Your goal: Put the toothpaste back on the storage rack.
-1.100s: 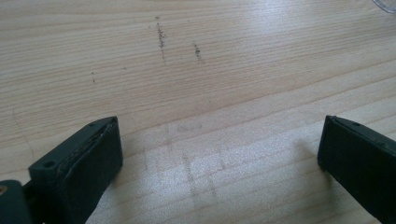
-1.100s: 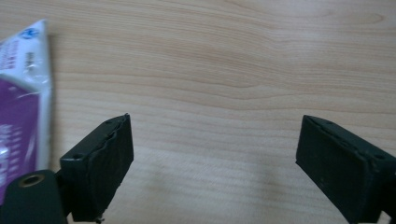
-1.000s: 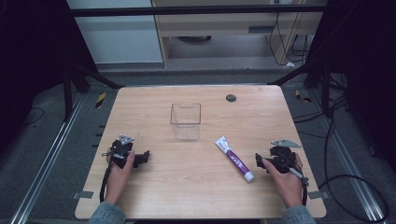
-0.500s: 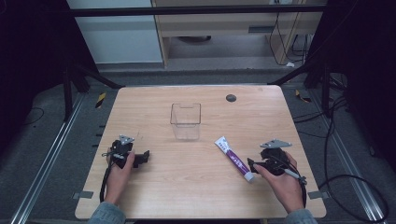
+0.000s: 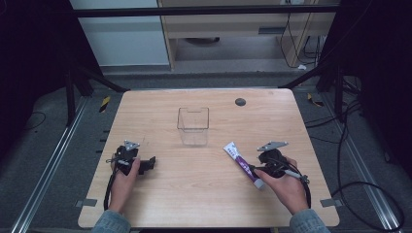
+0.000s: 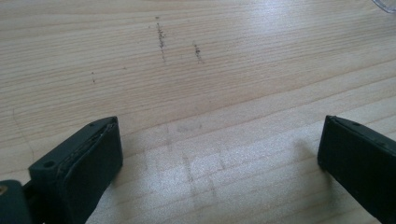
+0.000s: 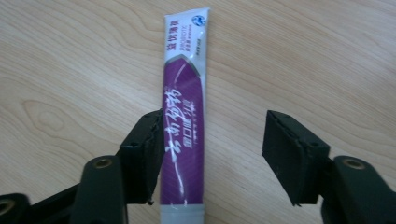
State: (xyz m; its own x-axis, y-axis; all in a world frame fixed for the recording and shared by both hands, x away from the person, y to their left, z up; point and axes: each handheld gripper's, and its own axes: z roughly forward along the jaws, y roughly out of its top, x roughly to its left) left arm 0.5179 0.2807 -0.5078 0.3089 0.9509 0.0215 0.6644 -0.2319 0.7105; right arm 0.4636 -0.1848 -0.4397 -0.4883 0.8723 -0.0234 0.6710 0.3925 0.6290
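A purple and white toothpaste tube [image 5: 241, 164] lies flat on the wooden table [image 5: 204, 204], right of centre, cap end toward the person. In the right gripper view the tube [image 7: 184, 121] runs lengthwise between the two jaws. It lies close against one jaw, with a wide gap to the other. My right gripper [image 5: 256, 171] [image 7: 210, 149] is open over the tube's cap end, and its jaws have just been closing. My left gripper [image 5: 151, 163] [image 6: 217, 154] rests at the table's left, open wide, with bare wood between its jaws.
A clear plastic box [image 5: 193, 125] stands upright at the table's middle, behind both grippers. A small black disc [image 5: 240, 102] sits in the tabletop near the far edge. Dark floor, rails and cables surround the table.
My right gripper has moved left onto the tube's cap end, and its jaws have narrowed around it. The left gripper and the tube have stayed put.
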